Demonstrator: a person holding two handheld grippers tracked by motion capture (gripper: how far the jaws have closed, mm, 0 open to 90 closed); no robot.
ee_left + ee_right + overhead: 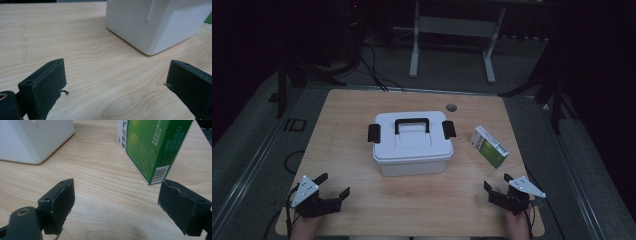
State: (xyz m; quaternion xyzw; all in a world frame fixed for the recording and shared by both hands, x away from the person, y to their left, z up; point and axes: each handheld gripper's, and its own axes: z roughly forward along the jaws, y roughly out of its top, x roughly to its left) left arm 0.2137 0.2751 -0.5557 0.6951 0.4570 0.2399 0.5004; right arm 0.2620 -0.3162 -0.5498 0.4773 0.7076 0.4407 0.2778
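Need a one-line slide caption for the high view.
Open left gripper and right gripper rest before a closed white box; green carton alongside.

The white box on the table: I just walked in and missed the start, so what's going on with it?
Nothing is being handled yet. A person holds the left gripper and the right gripper near the table's front edge, both with jaws open and empty. The white box sits mid-table, lid on, its black handle lying flat and a black latch at each end. A green and white carton lies to its right, apart from it.
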